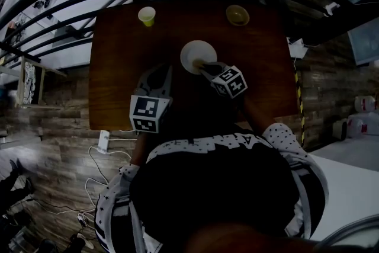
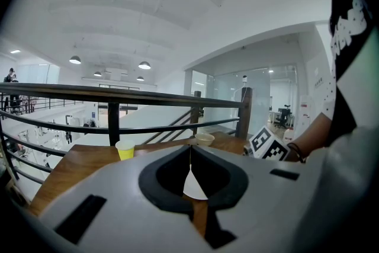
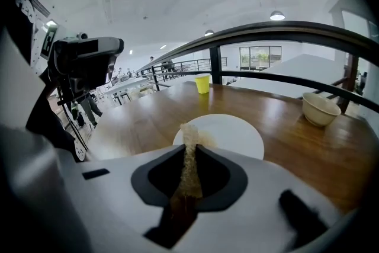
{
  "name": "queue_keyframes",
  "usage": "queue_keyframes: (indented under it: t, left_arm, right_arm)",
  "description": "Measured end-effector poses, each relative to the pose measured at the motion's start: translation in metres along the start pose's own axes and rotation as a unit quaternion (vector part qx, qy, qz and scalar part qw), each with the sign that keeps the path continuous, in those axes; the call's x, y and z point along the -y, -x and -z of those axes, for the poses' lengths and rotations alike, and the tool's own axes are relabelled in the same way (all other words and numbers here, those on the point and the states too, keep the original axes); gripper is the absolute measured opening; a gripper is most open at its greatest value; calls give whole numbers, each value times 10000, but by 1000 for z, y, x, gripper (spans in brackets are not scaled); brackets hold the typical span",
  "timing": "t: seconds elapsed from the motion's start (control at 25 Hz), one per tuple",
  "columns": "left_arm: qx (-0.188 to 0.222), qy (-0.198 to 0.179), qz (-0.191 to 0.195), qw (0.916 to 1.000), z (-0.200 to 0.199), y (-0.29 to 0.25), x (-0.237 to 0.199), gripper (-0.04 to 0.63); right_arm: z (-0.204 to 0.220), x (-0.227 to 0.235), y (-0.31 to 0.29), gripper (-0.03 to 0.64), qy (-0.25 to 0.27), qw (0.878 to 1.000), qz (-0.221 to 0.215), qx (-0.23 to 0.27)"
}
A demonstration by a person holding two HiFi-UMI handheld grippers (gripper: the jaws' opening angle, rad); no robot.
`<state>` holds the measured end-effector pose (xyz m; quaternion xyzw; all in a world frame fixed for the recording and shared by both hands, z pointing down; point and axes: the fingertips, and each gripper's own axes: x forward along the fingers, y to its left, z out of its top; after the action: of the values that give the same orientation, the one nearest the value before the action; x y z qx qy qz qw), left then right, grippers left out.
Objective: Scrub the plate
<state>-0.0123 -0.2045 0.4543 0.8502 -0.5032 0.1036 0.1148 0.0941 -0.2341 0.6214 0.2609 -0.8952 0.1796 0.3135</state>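
**Right tongs hold a scrub pad at the plate; left tongs clenched and empty**

At the far left of the wooden table a yellow cup stands upright near the back edge, just in front of the dark railing.

The left gripper hangs over the table's near left part, beside the plate and apart from it. In its own view the jaws are pressed together at the tips with nothing between them. The white of the plate and some table wood show through the gap behind the tips. Its marker cube sits close to the person's body.

The plate, round and white, lies flat near the middle of the table. It is between the two grippers and nearer to the person than the cup and the bowl.

The right gripper reaches in from the near right. Its jaws are clamped on a thin tan scrub pad that stands on edge between them. The pad's far end sticks out past the tips over the near left part of the plate. It looks to rest on the white surface, though contact is not certain. Its marker cube lies just beside the plate's near right rim.

At the far right a pale bowl stands upright by the back edge, well apart from the plate.
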Motion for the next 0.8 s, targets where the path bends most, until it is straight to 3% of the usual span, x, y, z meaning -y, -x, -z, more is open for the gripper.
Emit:
queue_keyframes:
  t: [0.8]
  left_arm:
    - [-35,32,-7,10000,4,0,-3,14]
  right_arm:
    - [-13,11,11,49,-543,9973,184,458]
